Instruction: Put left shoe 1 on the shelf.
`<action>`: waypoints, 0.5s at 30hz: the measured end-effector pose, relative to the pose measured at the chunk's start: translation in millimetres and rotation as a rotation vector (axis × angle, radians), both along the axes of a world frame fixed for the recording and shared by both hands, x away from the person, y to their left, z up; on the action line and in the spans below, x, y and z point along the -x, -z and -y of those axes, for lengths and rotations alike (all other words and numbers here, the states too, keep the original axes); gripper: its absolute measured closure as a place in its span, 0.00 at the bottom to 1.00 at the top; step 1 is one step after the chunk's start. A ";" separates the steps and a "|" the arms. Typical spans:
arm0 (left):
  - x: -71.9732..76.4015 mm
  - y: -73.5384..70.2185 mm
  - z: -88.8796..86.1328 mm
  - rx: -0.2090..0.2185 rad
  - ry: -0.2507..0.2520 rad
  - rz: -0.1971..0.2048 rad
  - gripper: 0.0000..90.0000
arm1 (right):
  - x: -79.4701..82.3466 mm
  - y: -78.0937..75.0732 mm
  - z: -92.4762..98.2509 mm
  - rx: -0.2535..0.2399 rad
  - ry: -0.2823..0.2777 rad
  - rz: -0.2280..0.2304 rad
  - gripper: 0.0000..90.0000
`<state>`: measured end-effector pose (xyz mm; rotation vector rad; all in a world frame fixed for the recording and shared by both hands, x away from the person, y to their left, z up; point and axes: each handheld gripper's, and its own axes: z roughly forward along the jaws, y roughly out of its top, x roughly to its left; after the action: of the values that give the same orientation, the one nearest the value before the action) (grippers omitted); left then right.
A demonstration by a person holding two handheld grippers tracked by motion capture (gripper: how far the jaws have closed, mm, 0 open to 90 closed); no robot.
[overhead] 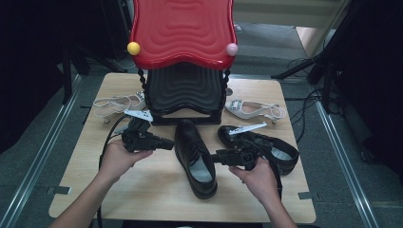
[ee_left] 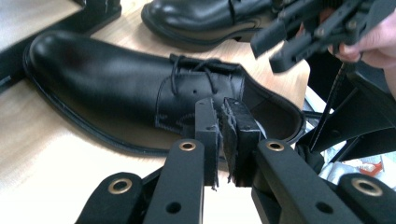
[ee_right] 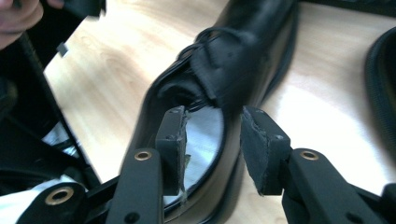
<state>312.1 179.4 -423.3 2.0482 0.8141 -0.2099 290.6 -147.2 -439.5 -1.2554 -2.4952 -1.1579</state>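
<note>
Sandals [overhead: 116,104] are seen at ten o'clock on the table [overhead: 157,190], beside the red-and-black stand [overhead: 184,61]. The left gripper [overhead: 167,143], jaws pressed together on nothing, is held at the near black shoe's [overhead: 194,156] nine o'clock flank, probably to steady it. At its three o'clock rim the right gripper [overhead: 214,156] is spread astride the collar, likely readied for a grasp. The second black shoe [overhead: 266,145] lies beyond.
</note>
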 end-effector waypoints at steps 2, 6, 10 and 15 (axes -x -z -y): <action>-2.7 -6.9 -0.3 0.004 -0.007 0.016 0.94 | 3.7 -1.1 -3.4 0.004 -0.009 -0.007 0.70; -10.1 -20.2 -0.3 0.004 -0.016 0.051 0.97 | 10.3 -3.8 -10.3 0.003 -0.025 -0.028 0.70; -16.1 -38.1 3.1 -0.015 -0.002 0.081 0.98 | 14.6 -3.5 -16.4 0.014 -0.043 -0.032 0.68; -26.0 -64.0 1.2 -0.001 0.000 0.114 0.98 | 16.4 -2.9 -23.5 0.024 -0.060 -0.048 0.69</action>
<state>338.1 178.3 -359.3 2.0412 0.7434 -0.0922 274.2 -123.7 -436.6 -1.1908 -2.5009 -1.0740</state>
